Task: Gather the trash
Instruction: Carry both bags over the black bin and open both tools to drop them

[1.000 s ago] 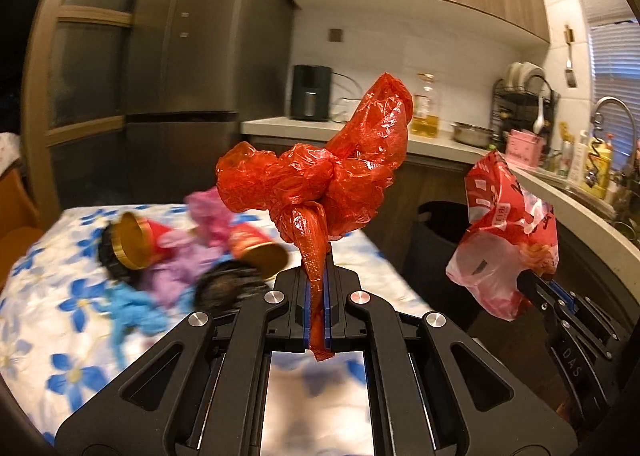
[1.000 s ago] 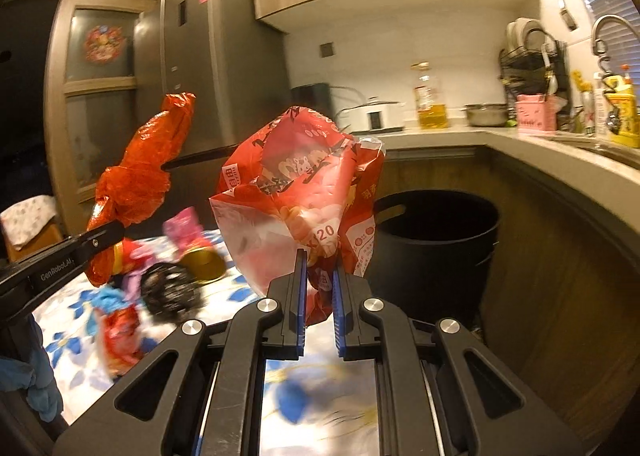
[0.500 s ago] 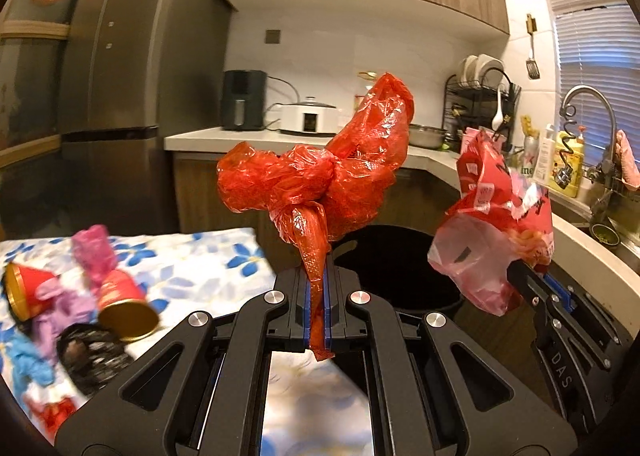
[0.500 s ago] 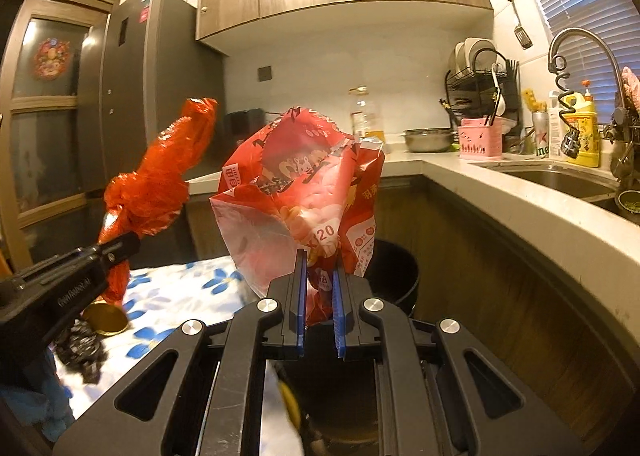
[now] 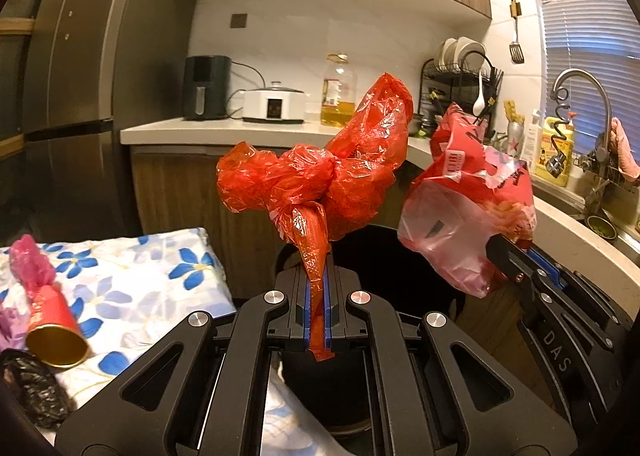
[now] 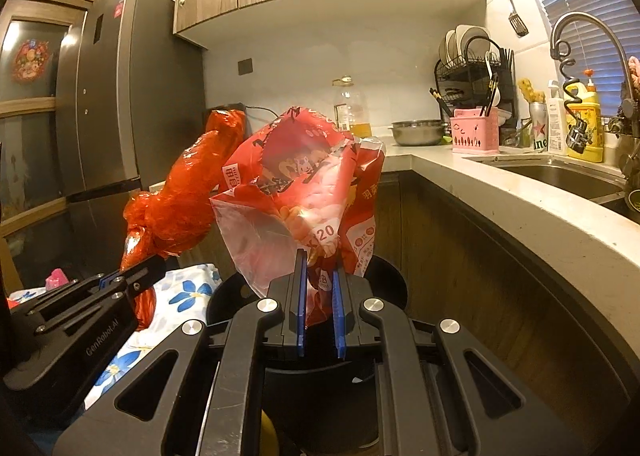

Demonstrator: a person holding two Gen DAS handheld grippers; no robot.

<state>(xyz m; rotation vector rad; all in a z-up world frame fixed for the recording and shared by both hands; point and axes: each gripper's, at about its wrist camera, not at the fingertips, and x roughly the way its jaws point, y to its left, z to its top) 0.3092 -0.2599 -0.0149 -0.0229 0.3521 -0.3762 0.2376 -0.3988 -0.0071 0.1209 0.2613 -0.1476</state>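
Observation:
My left gripper [image 5: 316, 288] is shut on the twisted tail of a crumpled red plastic bag [image 5: 320, 179], held up over the black trash bin [image 5: 384, 260]. My right gripper [image 6: 319, 288] is shut on a red printed snack wrapper [image 6: 304, 191], also above the bin [image 6: 384, 280]. In the left wrist view the wrapper [image 5: 468, 215] and the right gripper [image 5: 516, 260] are at the right. In the right wrist view the red bag [image 6: 180, 207] and the left gripper [image 6: 136, 276] are at the left. More trash lies on the floral table: a red-gold paper cup [image 5: 52, 328], a pink wrapper [image 5: 30, 260] and a black bag [image 5: 32, 392].
The table with the blue-flowered cloth [image 5: 132, 280] is at the left, next to the bin. A curved countertop [image 6: 520, 203] with a sink, a faucet [image 6: 580, 35] and a dish rack wraps round at the right. A fridge [image 5: 80, 75] stands at the back left.
Both grippers have swung right, away from the table and over the black bin, each still holding its trash. The table's litter has slid to the left edge of the left wrist view.

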